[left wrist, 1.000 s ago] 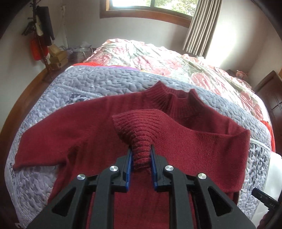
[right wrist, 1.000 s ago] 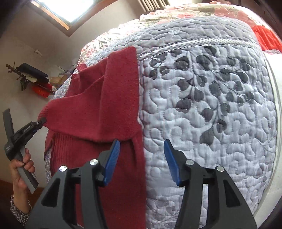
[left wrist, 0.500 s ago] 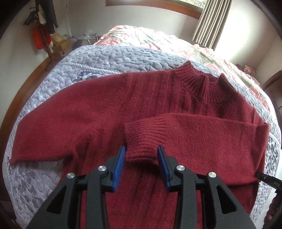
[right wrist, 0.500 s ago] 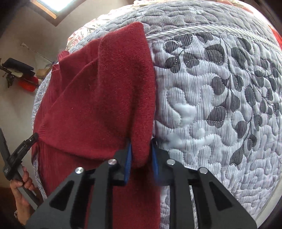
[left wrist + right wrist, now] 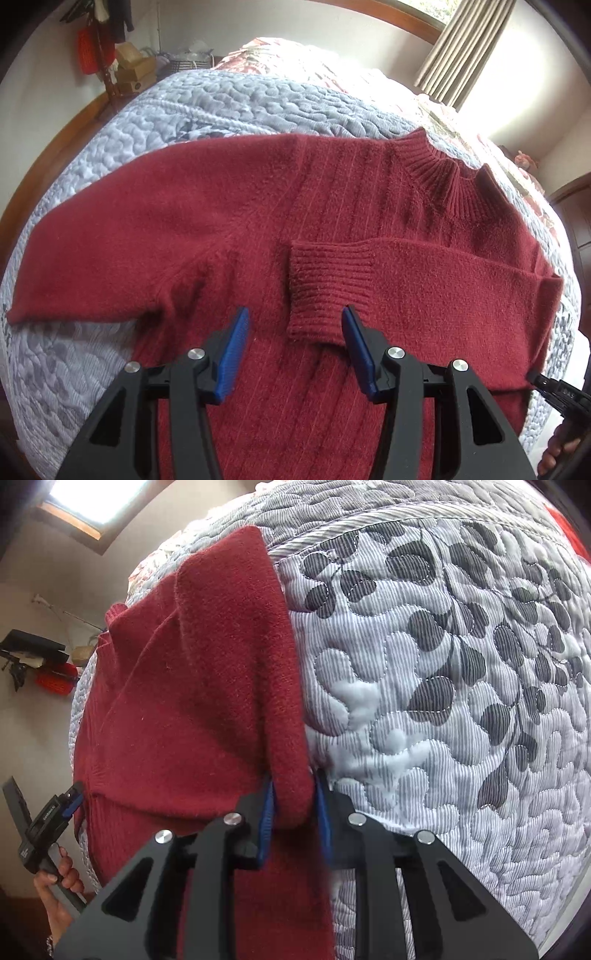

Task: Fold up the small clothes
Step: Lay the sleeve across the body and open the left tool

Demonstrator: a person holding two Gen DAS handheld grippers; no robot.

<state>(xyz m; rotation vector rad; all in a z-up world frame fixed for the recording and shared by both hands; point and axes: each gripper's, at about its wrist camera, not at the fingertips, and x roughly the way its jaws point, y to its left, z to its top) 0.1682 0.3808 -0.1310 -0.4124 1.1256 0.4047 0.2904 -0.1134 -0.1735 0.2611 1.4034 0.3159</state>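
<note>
Bed covered by grey quilted bedspread (image 5: 229, 99) with dark leaf print; floral pink quilt (image 5: 317, 62) beyond it. Wood-framed window (image 5: 417, 14) top right, beige curtain (image 5: 461, 48) beside it, bright daylight. White walls. Coat stand (image 5: 103, 55) in left corner, cardboard boxes (image 5: 135, 72) and wire basket (image 5: 188, 62) nearby. Wooden floor (image 5: 74, 122).

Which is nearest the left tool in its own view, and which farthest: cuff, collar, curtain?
From the left tool:
1. Cuff, right between the open fingers, on the sweater.
2. Collar, farther up, to the right.
3. Curtain, beyond the bed, top right.
</note>
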